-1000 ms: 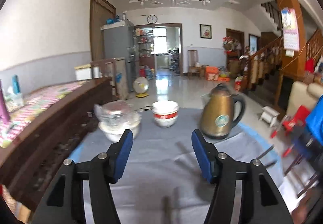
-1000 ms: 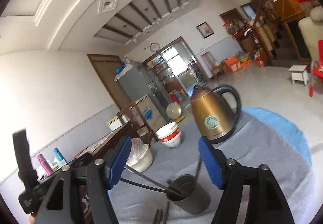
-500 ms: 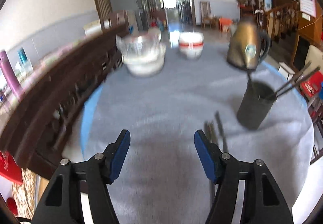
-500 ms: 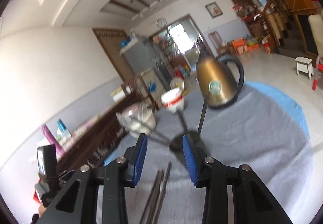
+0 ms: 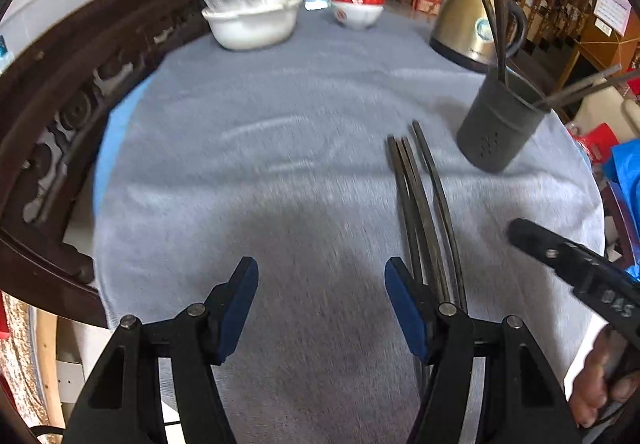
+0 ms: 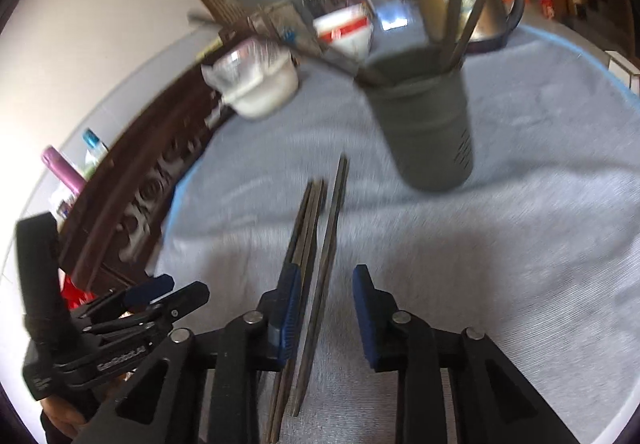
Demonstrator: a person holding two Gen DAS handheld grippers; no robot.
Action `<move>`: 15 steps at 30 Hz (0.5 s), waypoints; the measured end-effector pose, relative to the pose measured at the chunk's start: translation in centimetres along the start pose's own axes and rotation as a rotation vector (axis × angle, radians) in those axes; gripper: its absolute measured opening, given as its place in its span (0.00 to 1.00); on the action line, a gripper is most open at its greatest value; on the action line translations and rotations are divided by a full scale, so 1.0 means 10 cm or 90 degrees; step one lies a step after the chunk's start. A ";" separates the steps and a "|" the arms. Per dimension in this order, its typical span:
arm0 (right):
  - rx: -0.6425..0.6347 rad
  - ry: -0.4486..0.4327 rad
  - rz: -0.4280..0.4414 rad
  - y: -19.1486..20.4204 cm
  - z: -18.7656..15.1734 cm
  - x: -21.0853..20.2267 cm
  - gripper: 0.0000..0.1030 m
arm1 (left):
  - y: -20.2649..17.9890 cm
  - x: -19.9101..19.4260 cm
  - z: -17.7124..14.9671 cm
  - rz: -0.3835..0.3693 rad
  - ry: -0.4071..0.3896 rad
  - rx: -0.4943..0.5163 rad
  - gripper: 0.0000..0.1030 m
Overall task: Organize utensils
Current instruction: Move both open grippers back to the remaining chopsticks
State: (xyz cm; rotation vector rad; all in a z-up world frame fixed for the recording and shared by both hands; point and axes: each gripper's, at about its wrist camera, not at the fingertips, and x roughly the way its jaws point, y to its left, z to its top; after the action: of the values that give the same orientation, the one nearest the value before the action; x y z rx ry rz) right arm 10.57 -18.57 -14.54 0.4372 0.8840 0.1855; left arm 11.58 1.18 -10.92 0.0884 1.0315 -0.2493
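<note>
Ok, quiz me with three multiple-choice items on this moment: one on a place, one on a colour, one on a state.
1. Where do the loose chopsticks lie?
A. on the grey cloth beside the utensil cup
B. in the white bowl
C. on the floor

2. What colour is the kettle?
A. red
B. gold
C. white

3. How does the left gripper stand?
A. clamped on the cup
B. open with nothing between its pads
C. holding a bowl

Answers: 1 A, they rest flat on the cloth near the cup's base. 2 B, its body shines gold. 3 B, only cloth shows between the pads.
</note>
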 end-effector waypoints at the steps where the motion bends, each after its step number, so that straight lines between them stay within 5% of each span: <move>1: 0.000 0.008 0.000 0.00 -0.01 0.04 0.26 | 0.01 0.02 0.00 -0.007 0.003 0.000 0.65; 6: -0.010 0.042 -0.014 0.05 -0.01 0.25 0.21 | 0.03 0.11 -0.03 -0.063 0.028 -0.007 0.65; 15: -0.028 0.082 -0.036 0.09 -0.03 0.48 0.14 | 0.04 0.24 -0.06 -0.071 0.054 0.000 0.65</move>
State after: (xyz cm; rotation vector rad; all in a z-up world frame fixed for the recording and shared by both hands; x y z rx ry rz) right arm 13.36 -16.02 -17.72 0.3609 1.0162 0.1826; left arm 12.31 1.28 -13.29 0.0410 1.1217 -0.3497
